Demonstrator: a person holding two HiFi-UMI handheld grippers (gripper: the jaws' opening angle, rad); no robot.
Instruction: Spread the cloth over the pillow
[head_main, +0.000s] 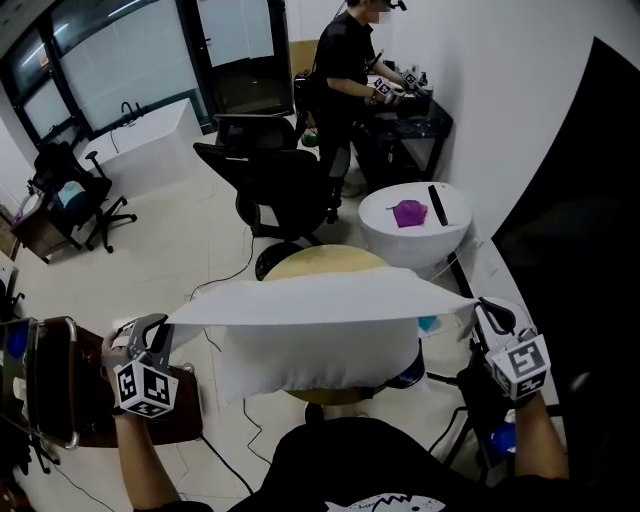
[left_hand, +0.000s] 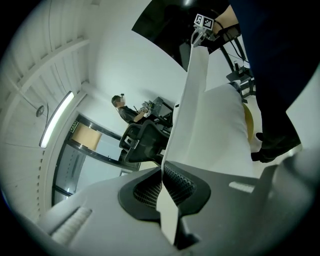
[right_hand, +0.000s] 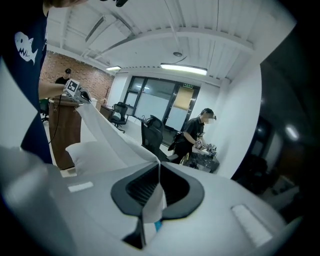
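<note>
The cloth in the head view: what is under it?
Under the stretched cloth is a white pillow on a round yellowish table. The pillow's top and the table's middle are covered and cannot be seen.

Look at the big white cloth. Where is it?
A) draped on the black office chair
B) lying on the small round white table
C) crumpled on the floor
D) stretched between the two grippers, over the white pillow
D: the thin white cloth runs taut from the left gripper to the right gripper, each shut on one end of it, over the puffy white pillow.
</note>
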